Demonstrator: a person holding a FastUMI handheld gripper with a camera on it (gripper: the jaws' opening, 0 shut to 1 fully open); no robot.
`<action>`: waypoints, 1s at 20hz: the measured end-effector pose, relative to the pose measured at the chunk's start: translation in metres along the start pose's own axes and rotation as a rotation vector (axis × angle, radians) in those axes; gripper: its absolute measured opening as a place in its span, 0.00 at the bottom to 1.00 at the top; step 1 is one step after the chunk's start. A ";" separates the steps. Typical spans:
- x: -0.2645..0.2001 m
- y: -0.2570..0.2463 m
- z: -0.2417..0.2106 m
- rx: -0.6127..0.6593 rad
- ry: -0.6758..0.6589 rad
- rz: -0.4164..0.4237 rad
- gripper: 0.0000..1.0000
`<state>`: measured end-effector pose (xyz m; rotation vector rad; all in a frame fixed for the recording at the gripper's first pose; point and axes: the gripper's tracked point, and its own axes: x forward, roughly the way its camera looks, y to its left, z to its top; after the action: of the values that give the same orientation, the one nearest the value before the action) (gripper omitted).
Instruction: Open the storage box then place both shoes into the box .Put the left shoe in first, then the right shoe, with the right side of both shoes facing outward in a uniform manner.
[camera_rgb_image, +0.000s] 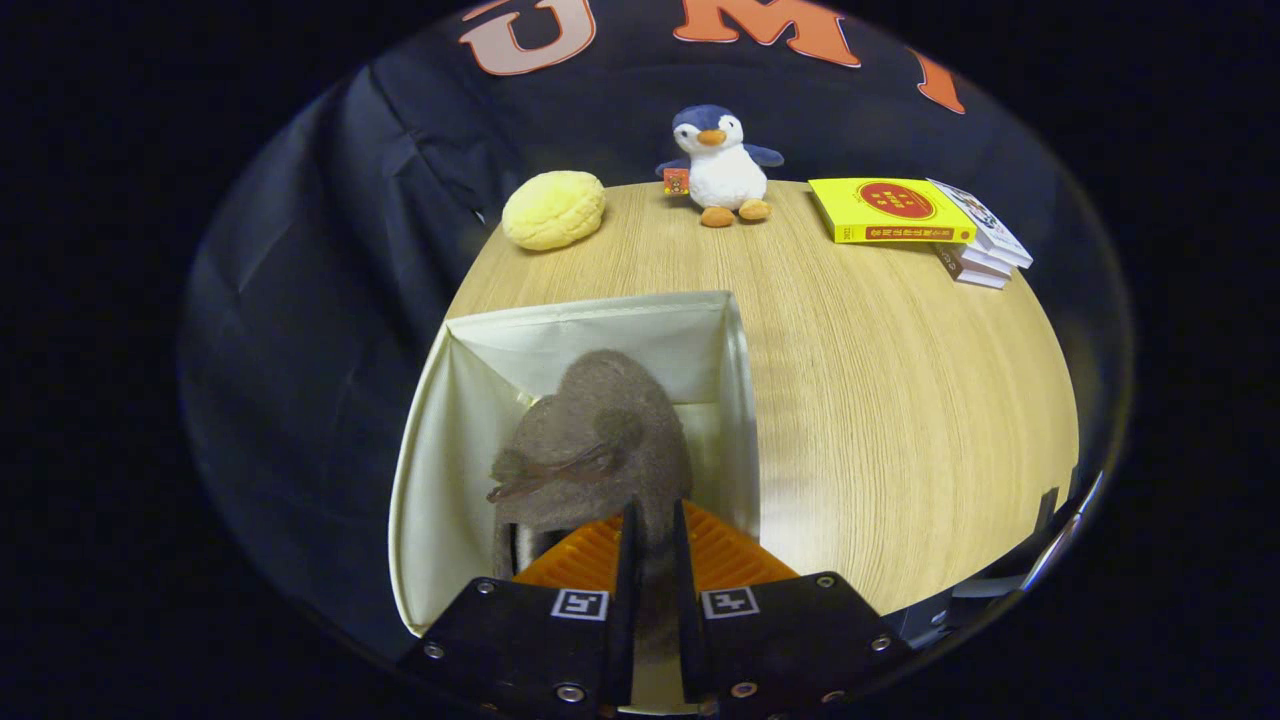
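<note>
A grey-brown felt shoe (595, 445) hangs over the open cream fabric storage box (445, 440), toe pointing away from me toward the box's far wall. My gripper (652, 520) is shut on the shoe's heel edge, both fingers pressing a thin fold of felt between them. The box stands on the wooden table (900, 400) at its left side, its inner walls pale. The box's floor under the shoe is hidden.
At the table's far edge lie a yellow bun-shaped plush (553, 209), a penguin plush (720, 165) and a stack of books topped by a yellow one (890, 210). A metal object (1050, 545) shows at the near right edge of the table.
</note>
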<state>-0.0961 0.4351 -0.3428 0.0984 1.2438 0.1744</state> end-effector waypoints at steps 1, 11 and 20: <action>-0.006 0.005 0.007 0.014 -0.023 0.028 0.20; -0.089 -0.038 0.061 -0.003 -0.209 0.157 0.60; -0.156 -0.166 0.104 0.009 -0.454 0.124 0.82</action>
<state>-0.0329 0.2446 -0.1918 0.2111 0.7858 0.2393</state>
